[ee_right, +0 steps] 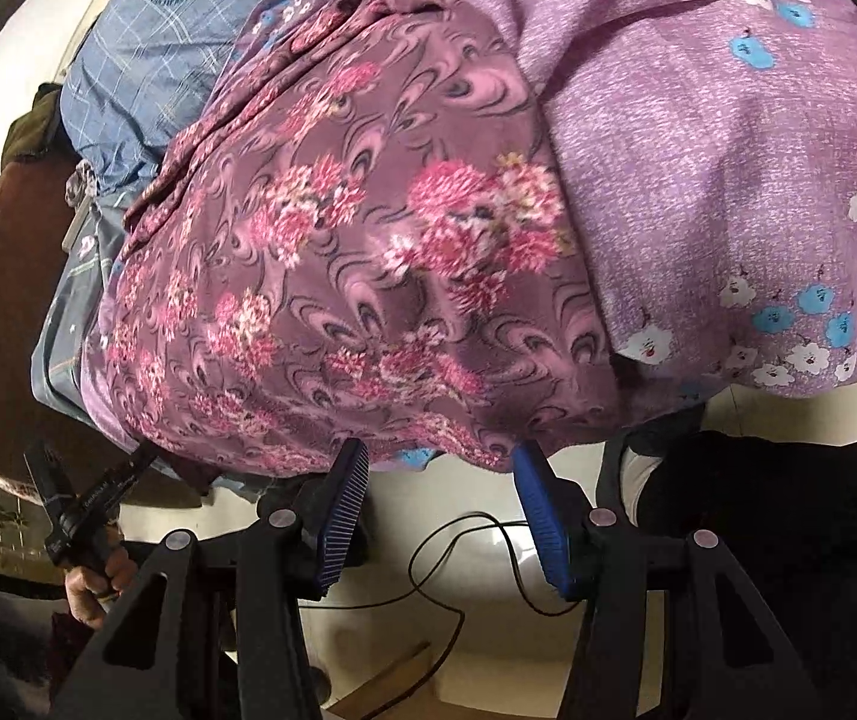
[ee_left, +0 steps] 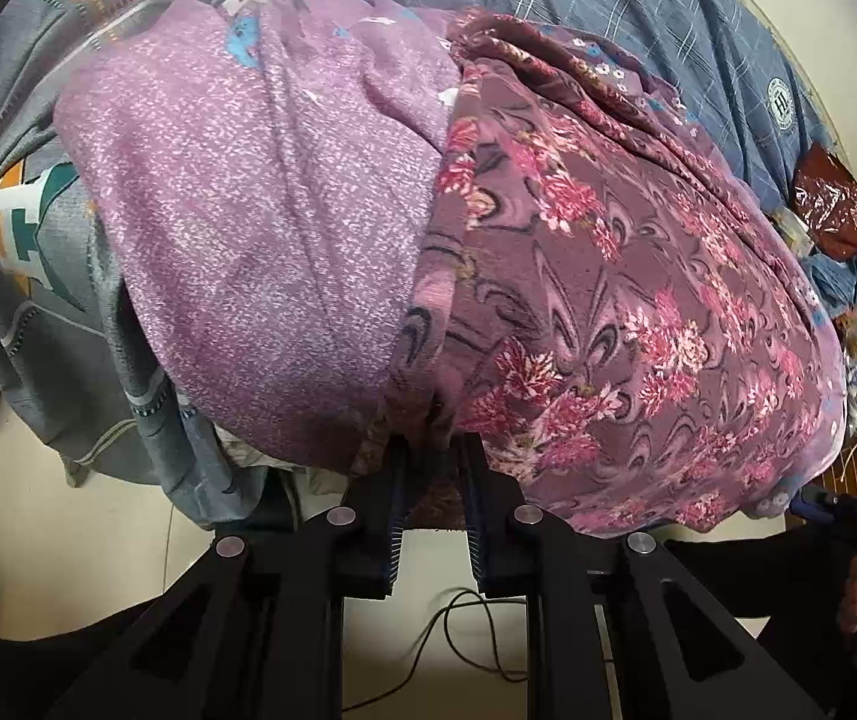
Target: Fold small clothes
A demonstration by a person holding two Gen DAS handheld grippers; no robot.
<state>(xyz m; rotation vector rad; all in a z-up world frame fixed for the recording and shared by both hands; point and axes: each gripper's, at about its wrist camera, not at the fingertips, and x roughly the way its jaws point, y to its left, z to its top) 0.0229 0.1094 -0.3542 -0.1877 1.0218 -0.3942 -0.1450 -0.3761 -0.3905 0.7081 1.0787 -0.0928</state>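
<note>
Two garments fill nearly everything both cameras see, and what carries them is hidden: the cloth drapes over the near edge, so whether it lies on a bed or a worktop cannot be told. In the left wrist view, a grey patterned cloth (ee_left: 38, 312) hangs at the far left, cut off by the lens rim. Beside it lies the speckled lilac garment (ee_left: 248, 228), its near hem drooping toward the pale floor (ee_left: 38, 492). Next comes the flowered maroon garment (ee_left: 638, 300), overlapping the lilac one along a seam near the middle. Behind both, blue checked fabric (ee_left: 698, 18) runs out of frame.

The left tongs (ee_left: 434, 444) are nearly together, clamped on the near edge of the flowered maroon garment; their tips vanish into the folds. A black cable (ee_left: 470, 630) loops on the floor below.

In the right wrist view, the right tongs (ee_right: 440, 462) stand well apart, blue pads bare, holding nothing; their tips sit just at the maroon hem, and contact is hard to make out.
</note>
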